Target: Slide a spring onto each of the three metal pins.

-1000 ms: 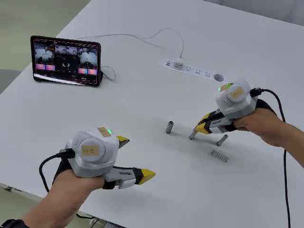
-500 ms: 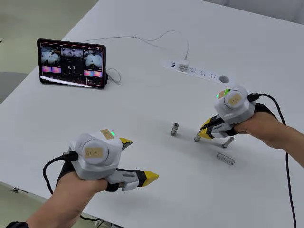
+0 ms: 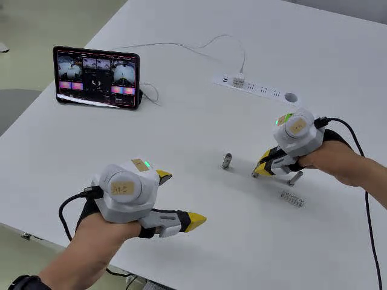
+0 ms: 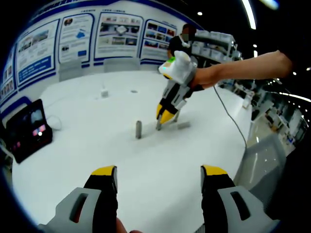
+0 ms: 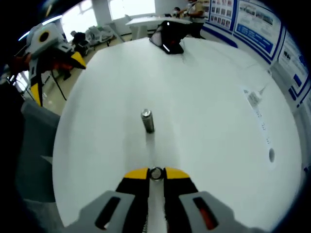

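Step in hand: the right gripper [image 3: 262, 171] pinches a metal pin [image 5: 156, 173] low at the table [image 3: 181, 121], near an upright pin [image 3: 227, 161]. The left gripper [image 4: 159, 171] hovers, jaws spread. The next move probably calls for fetching the loose spring [image 3: 292, 199] and threading it on.

L gripper [image 3: 180, 199] and R gripper [image 3: 261, 171] showed white rounded housings w/ tan labels, green LEDs atop, black jaws w/ yellow tips. Black cables [image 3: 365, 205] ran from each rear. Dark wristband [image 3: 23, 281] sat behind L gripper.
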